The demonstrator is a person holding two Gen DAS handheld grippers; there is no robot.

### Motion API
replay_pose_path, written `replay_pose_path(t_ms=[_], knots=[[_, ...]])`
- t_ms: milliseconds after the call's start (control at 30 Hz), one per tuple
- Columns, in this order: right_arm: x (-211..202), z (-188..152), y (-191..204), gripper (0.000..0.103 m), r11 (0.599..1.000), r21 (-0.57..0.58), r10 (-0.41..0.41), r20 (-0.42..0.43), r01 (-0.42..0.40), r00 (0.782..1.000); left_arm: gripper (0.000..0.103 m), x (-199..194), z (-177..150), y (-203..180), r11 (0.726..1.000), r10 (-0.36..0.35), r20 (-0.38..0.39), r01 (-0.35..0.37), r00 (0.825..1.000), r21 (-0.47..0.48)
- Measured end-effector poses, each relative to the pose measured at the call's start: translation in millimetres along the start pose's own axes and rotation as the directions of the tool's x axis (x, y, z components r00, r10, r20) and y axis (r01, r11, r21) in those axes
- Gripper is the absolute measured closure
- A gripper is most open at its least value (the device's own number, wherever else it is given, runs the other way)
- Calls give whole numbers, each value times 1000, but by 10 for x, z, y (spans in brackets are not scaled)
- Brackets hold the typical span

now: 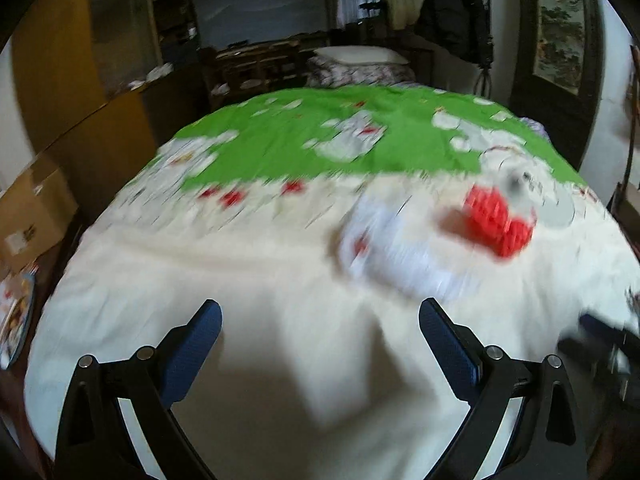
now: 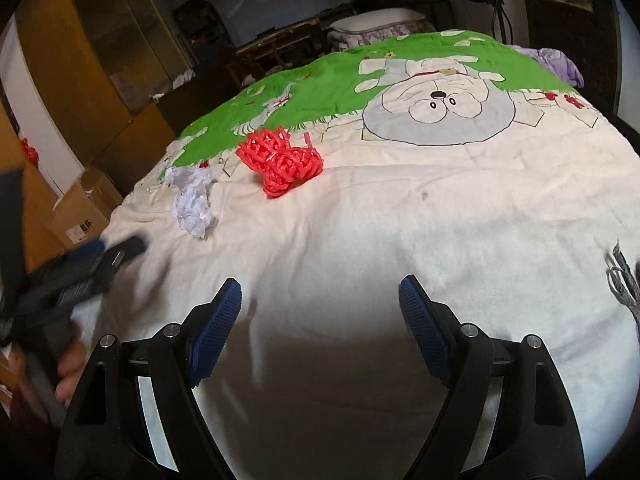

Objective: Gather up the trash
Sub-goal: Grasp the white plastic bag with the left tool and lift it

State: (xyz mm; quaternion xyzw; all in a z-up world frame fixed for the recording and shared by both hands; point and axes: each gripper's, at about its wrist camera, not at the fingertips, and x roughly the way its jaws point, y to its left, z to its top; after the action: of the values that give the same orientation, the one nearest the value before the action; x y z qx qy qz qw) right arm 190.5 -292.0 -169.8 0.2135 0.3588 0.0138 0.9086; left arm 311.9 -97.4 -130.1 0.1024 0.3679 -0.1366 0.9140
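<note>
Blue-padded right tool gaping, empty, over white bedspread — left tool likewise spread, nothing clamped. Ahead on bed: red mesh wad, crumpled white paper just beside it, both uncollected — pickup not yet begun.

My pads are ribbed blue rubber; matt cotton bedspread, crinkled white paper, glossy red plastic netting.

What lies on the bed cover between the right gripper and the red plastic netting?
Nothing visible. Only bare bed cover lies between the open right gripper and the red plastic netting. The crumpled white paper lies off to the left of that path.
</note>
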Motion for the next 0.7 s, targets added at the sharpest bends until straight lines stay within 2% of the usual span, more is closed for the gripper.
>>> replay_pose_path(t_ms=[100,233,267,300,333,400,433,567,700], knots=[[3,-4,-24,21,999,20,35,2,-35,999,6,280,212,-174,998,-58,-16,59,998,19],[-5,-3,-58,20,998,35,56,5,-56,998,6,692,292,-200,999,-34,-84,33,996,-15],[-6,-2,-59,20,998,35,56,5,-56,998,9,737,270,-166,999,-37,-99,34,994,-30],[-7,-4,-55,20,998,34,55,6,-55,998,26,751,230,-113,998,-47,-111,41,993,-52],[-6,-5,-51,20,998,32,53,5,-53,999,36,727,186,-57,996,-63,-110,56,992,-68],[-6,-7,-39,20,998,29,49,4,-50,999,69,595,114,13,997,-60,-84,56,995,-45],[-2,1,-45,20,998,29,48,4,-48,999,73,509,53,57,998,-53,-74,51,996,-23],[0,7,-35,20,999,23,38,1,-38,999,74,205,-235,311,1000,-3,-66,2,998,0],[13,10,-8,20,1000,10,19,-4,-19,1000,71,27,-495,577,999,21,-81,-23,996,-32]])
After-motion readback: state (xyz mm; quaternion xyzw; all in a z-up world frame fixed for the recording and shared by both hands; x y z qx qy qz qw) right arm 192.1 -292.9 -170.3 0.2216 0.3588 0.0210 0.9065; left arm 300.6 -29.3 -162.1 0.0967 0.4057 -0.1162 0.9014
